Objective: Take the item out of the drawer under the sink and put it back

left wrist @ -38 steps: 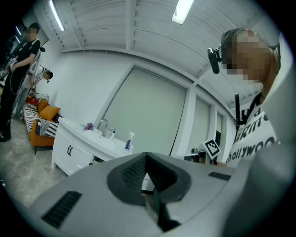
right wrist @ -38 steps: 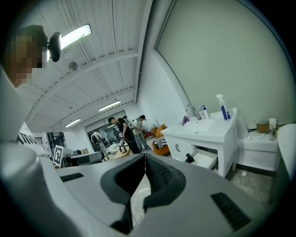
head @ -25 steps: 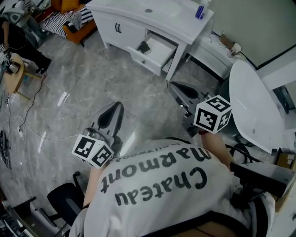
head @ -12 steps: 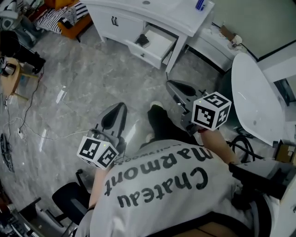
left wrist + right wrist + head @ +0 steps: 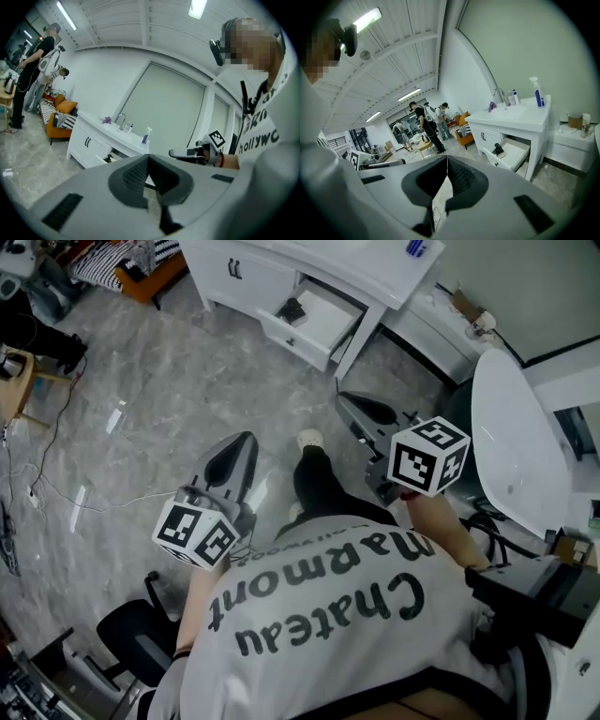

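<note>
Left gripper (image 5: 149,158) jaws pinched together, empty. Right gripper (image 5: 447,161) same, nothing between. Drawer (image 5: 328,326) under sink (image 5: 511,115) open, well ahead. Dark item (image 5: 292,310) lies inside, toward one side. Close distance first, spread jaws before reaching in, approach from above.

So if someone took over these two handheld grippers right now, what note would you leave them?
Left gripper: shut, empty.
Right gripper: shut, empty.
Both are held out in front of the person, well short of the sink cabinet.
The drawer under the sink stands open, with the small dark item lying in it.
Done: drawer open. Whether the item has already been out and back cannot be told.
Left, probably: walk up, lift the item out, return it.
</note>
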